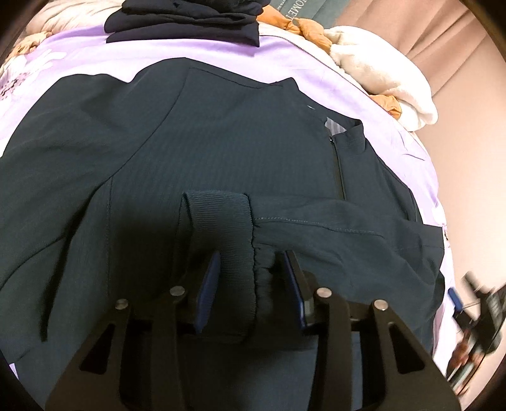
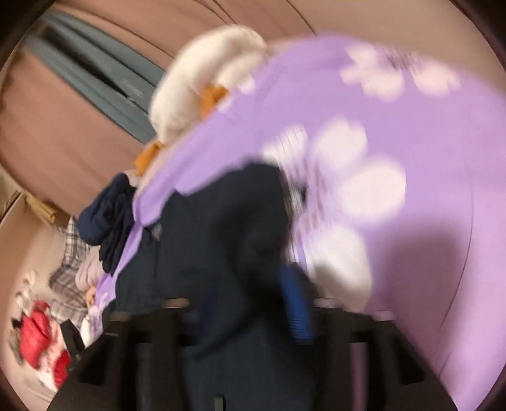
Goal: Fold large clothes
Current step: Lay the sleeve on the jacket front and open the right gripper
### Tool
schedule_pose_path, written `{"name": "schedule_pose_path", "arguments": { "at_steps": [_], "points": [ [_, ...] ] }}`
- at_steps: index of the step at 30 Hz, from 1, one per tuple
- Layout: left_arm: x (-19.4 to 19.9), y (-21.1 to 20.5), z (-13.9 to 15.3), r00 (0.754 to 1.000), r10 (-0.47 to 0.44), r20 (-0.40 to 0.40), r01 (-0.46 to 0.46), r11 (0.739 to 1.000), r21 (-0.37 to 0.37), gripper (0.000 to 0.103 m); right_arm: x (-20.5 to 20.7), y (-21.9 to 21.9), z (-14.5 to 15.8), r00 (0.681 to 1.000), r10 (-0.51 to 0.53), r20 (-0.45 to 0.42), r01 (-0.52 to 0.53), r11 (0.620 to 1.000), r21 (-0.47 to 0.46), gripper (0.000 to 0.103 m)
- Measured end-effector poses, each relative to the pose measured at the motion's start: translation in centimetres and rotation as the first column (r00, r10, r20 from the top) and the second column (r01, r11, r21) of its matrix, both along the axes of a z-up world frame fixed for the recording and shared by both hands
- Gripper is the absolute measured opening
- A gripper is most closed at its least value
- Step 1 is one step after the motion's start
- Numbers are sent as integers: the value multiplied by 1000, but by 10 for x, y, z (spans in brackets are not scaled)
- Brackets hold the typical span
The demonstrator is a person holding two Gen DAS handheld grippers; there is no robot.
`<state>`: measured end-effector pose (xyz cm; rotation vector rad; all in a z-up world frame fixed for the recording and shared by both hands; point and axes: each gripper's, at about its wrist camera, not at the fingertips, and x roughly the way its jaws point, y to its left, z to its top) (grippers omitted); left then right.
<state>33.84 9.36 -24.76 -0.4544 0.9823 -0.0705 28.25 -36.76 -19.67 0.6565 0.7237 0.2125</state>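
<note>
A dark teal zip jacket (image 1: 221,132) lies spread on a purple floral bedsheet (image 1: 151,47). Its sleeve is folded across the body, and the ribbed cuff (image 1: 221,240) sits between the blue pads of my left gripper (image 1: 249,268), whose jaws stand apart around it. The right wrist view is blurred by motion. There my right gripper (image 2: 249,303) has dark jacket fabric (image 2: 221,227) between its blue pads (image 2: 295,303). The right gripper also shows blurred at the right edge of the left wrist view (image 1: 465,300).
A stack of folded dark clothes (image 1: 186,22) lies at the far side of the bed. A white fluffy blanket (image 1: 385,82) and an orange quilt (image 1: 303,28) lie at the bed's edge. Red and plaid clothes (image 2: 47,332) lie on the floor.
</note>
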Motion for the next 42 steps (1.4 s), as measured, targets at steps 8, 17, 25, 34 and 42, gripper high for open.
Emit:
{"name": "schedule_pose_path", "arguments": {
  "at_steps": [8, 17, 25, 34, 42],
  "points": [
    [-3, -7, 1, 1000, -3, 25, 2, 1000, 25, 47, 93, -11, -40, 990, -10, -143, 35, 983, 179, 82],
    [-3, -4, 0, 999, -26, 21, 26, 1000, -5, 48, 96, 8, -32, 997, 3, -79, -3, 1000, -3, 6],
    [-2, -8, 1, 998, -54, 17, 54, 998, 24, 48, 95, -7, -33, 988, -98, -123, 96, 995, -20, 21],
    [-2, -9, 1, 999, -51, 16, 51, 998, 30, 48, 31, 39, 9, 982, 189, 0, -185, 957, -223, 22],
    [-3, -14, 1, 998, -65, 27, 63, 996, 65, 51, 10, 54, -38, 970, 191, -151, -240, 850, -468, 22]
  ]
}}
